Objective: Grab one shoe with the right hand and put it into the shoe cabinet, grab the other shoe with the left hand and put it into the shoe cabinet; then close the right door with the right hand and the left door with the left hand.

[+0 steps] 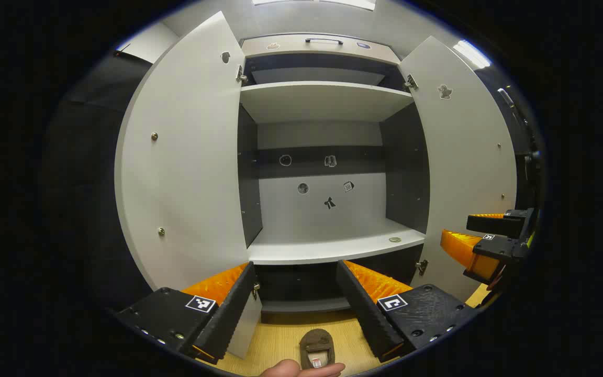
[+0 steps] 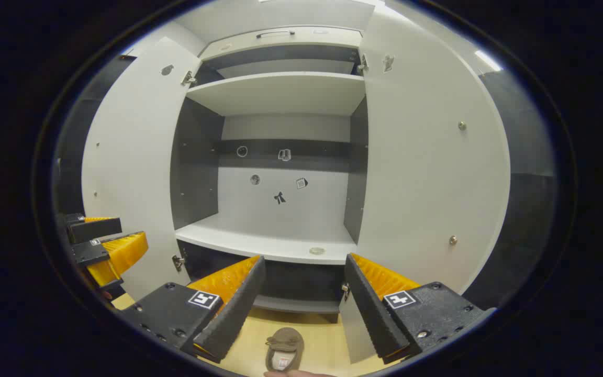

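Both grippers, left gripper (image 1: 297,309) and right gripper (image 2: 301,309), gape wide and empty; the shoe (image 2: 283,349) at 6 o'clock may slip from a shallow pinch.

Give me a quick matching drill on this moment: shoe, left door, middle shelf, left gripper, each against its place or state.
Things:
1. shoe
2. left door
3. middle shelf
4. left gripper

States:
a. swung wide open
b. holds no shoe, just a small round thing near its front edge
c. on the wooden floor before the cabinet
d. fingers apart, gripping nothing

Pairs: 1-c, 2-a, 3-b, 4-d
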The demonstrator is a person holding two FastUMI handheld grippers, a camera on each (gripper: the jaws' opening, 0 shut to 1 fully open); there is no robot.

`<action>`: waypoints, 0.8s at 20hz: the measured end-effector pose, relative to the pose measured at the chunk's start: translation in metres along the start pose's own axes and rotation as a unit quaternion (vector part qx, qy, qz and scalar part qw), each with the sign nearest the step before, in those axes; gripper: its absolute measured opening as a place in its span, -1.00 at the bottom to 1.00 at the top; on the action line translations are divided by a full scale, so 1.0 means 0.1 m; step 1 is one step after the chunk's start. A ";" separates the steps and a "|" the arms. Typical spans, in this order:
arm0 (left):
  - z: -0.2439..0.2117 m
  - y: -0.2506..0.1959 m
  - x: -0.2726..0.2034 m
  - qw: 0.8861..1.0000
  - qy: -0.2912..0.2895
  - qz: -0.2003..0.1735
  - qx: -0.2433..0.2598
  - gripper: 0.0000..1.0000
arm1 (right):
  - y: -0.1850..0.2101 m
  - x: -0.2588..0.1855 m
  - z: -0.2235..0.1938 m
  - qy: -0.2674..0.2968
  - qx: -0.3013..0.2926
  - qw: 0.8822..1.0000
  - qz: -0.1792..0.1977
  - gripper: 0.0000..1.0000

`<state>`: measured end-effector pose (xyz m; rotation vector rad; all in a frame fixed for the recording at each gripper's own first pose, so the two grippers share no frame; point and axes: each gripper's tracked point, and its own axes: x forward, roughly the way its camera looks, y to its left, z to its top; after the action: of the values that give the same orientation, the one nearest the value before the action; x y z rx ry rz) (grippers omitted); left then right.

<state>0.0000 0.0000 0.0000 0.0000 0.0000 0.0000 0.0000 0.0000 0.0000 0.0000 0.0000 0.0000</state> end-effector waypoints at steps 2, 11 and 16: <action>0.01 0.00 0.00 1.000 -0.001 0.000 0.003 0.93 | 0.00 0.00 0.00 0.001 0.002 1.000 0.001 0.98; 0.00 0.01 -0.01 1.000 -0.004 0.001 0.009 0.93 | 0.02 -0.01 0.00 0.001 0.003 1.000 0.004 0.99; 0.00 0.01 -0.02 1.000 -0.002 0.002 0.009 0.93 | 0.03 -0.01 0.00 -0.001 0.003 1.000 0.006 0.99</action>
<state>-0.0018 0.0010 -0.0005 0.0186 -0.0047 0.0043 -0.0015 0.0029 0.0004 0.0058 -0.0010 0.0113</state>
